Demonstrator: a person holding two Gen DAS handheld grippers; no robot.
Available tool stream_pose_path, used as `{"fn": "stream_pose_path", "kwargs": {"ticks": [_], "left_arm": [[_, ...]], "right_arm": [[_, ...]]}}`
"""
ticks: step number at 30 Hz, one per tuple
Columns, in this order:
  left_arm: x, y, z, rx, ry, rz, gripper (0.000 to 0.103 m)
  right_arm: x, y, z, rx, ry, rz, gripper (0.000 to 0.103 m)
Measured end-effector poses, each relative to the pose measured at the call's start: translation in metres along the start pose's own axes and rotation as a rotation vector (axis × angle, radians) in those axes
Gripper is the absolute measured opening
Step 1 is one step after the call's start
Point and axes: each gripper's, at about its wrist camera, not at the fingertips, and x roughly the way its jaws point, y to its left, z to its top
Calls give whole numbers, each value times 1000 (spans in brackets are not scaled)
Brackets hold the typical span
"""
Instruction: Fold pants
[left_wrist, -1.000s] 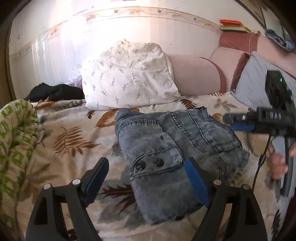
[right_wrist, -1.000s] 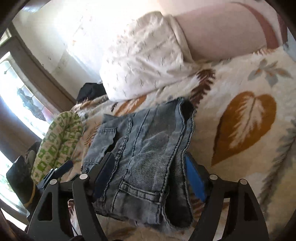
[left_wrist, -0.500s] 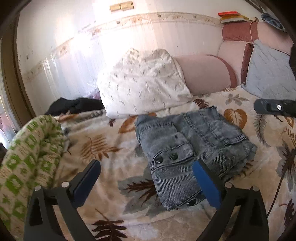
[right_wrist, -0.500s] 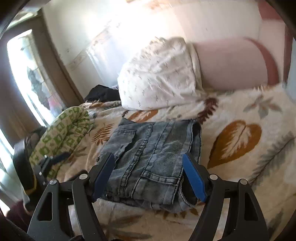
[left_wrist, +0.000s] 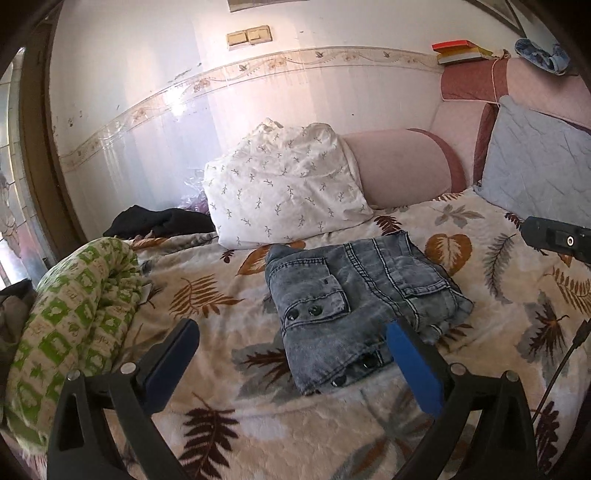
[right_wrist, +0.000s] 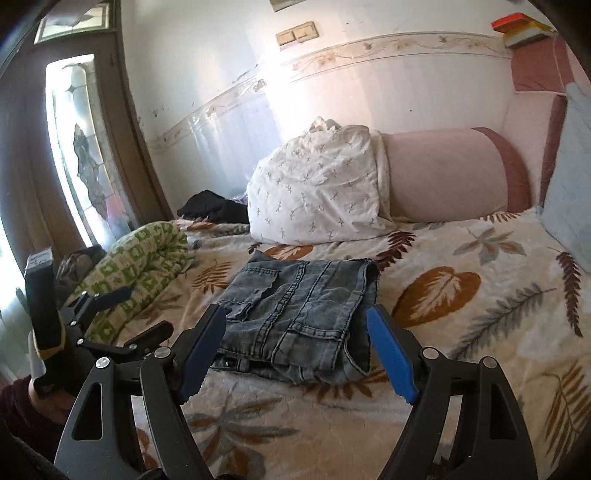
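Observation:
The grey-blue denim pants (left_wrist: 354, 299) lie folded into a compact stack on the leaf-patterned bed cover (left_wrist: 221, 306); they also show in the right wrist view (right_wrist: 299, 317). My left gripper (left_wrist: 291, 365) is open and empty, held above the bed short of the pants' near edge. My right gripper (right_wrist: 295, 354) is open and empty, raised in front of the pants and apart from them. The left gripper also appears at the left edge of the right wrist view (right_wrist: 110, 314).
A white patterned pillow (left_wrist: 284, 192) and a pink bolster (left_wrist: 402, 166) lie behind the pants. A rolled green-and-white blanket (left_wrist: 74, 317) lies at the left, with dark clothes (left_wrist: 159, 221) beyond it. A grey-blue cushion (left_wrist: 539, 170) leans at the right.
Both grippers have pulled back and risen away from the folded pants, so more of the bed and wall shows. The pants have stayed in place.

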Motion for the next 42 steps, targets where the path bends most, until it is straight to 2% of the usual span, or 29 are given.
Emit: {"fn": "stream_pose_path", "kwargs": {"ticks": [5,10,16,24,31,37,42], "left_arm": [[-13,-1,-6,-39,8,29,103],[-22,5,-20,-100,53,68,103],[-30,6,-37,-112,84,138,103],[-35,13,-60,-152,103,175,103],[-26,25,-78,-195,124,200,103],[-25,41,-77,-266,108,217,103],[-26,45,-78,-287,107,227,103]], "right_arm": [[-14,3,-8,18,-15,-5,79],[-29,10,-18,24,-39,-18,79],[-38,24,-30,27,-52,-13,80],[-39,62,-49,-81,-56,-19,80],[-30,89,-65,-216,-72,-74,81],[-20,90,-70,-232,-67,-100,81],[-14,81,-68,-186,-55,-119,81]]}}
